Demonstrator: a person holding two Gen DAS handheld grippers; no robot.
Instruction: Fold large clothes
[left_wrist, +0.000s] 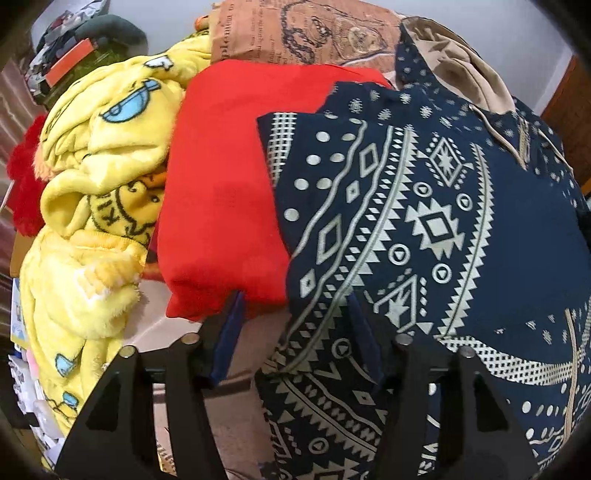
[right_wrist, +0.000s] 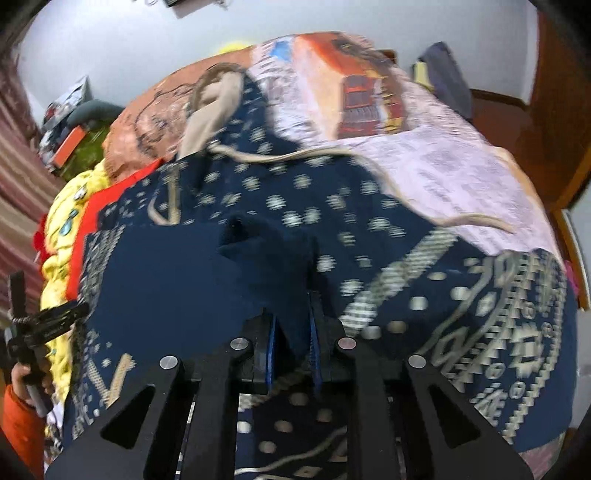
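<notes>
A navy hoodie (left_wrist: 424, 221) with a cream tribal print lies spread on the bed; in the right wrist view the hoodie (right_wrist: 332, 229) fills the middle, its tan hood (right_wrist: 210, 110) at the far end and a drawstring (right_wrist: 472, 220) trailing right. My right gripper (right_wrist: 293, 343) is shut on a raised fold of the navy cloth. My left gripper (left_wrist: 295, 325) stands open at the hoodie's left edge, with only bedspread and the hem of a red garment (left_wrist: 229, 184) in its gap. The left gripper (right_wrist: 48, 325) also shows at the left edge of the right wrist view, held by a hand in an orange sleeve.
A crumpled yellow fleece (left_wrist: 92, 221) with cartoon prints lies left of the red garment. The printed bedspread (right_wrist: 424, 155) is bare on the far right. A wooden bed frame (right_wrist: 554, 147) borders the right side. Clutter (left_wrist: 70, 62) sits at the far left by a striped curtain (right_wrist: 18, 184).
</notes>
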